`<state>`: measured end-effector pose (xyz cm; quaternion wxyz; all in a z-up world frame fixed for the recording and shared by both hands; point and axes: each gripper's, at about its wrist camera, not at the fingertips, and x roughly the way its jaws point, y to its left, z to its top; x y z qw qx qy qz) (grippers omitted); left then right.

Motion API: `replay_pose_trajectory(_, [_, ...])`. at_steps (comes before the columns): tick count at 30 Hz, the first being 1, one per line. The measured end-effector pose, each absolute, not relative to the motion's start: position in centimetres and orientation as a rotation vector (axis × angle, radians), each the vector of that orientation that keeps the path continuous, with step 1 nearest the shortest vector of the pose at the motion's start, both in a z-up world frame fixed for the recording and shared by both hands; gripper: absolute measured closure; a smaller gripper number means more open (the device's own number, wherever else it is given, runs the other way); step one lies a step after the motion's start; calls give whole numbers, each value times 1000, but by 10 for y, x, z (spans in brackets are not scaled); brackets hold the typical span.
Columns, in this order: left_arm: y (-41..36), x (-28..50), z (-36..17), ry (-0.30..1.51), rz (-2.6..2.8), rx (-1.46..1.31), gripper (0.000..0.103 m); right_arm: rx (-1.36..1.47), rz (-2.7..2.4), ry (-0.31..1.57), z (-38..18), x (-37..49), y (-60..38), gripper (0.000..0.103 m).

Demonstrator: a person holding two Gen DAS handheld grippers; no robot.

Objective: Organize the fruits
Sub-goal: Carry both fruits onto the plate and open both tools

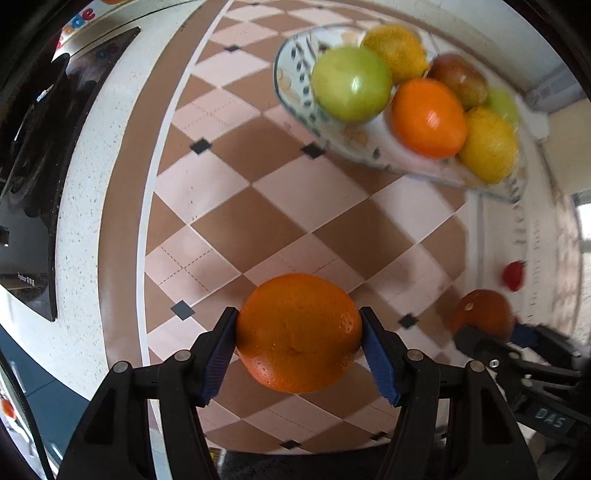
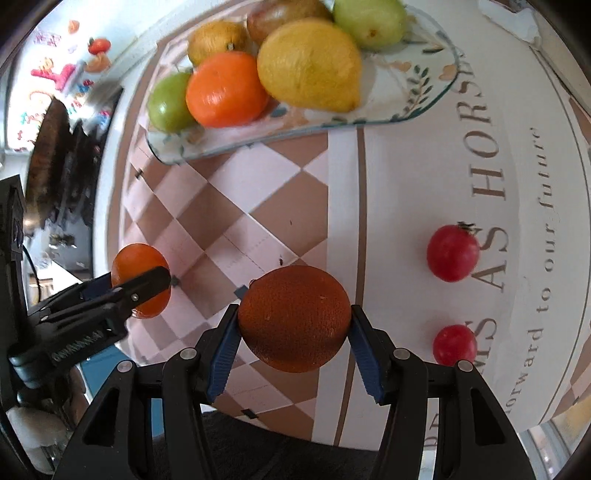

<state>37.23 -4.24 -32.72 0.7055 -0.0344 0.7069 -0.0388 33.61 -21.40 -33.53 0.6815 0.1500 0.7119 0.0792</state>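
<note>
the left claw (image 1: 298,334) is clamped on a bright orange (image 1: 298,332), its blue pads (image 1: 218,354) pressed against the fruit's two sides, and the fruit hangs above the brown-and-cream checked cloth (image 1: 258,206) that covers the middle of the surface. the right claw (image 2: 294,325) grips a darker orange (image 2: 294,319) in the same way, blue pads tight on both sides, over the line where the checks meet the cloth's white border (image 2: 406,184) printed with grey lettering. the two claws are side by side, well apart, each visible at the edge of the other's view. a glass tray (image 2: 417,107) with a leaf pattern sits toward the far edge of the surface; on it lie a green apple (image 1: 351,83), an orange fruit (image 1: 428,116), two yellow lemons (image 2: 310,64), a brownish-red fruit (image 1: 458,79) and a second green fruit (image 2: 369,20), all crowded together and touching. two small red tomatoes (image 2: 452,253) rest on the white border to the right of the right claw, apart from each other and from the tray. a dark cooktop (image 1: 33,184) lies along the left edge of the surface, beyond the cloth.
</note>
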Motion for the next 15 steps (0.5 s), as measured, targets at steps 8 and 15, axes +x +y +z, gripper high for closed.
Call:
replay_pose_trajectory(8, [-36,440,-236,1413,-163,-216,40,466,123,1423,-274,362,-272,43])
replay_pose_trajectory(15, [-40,531,-243,1411,-118,-135,40,506,15,1401,-287,414,-320,43])
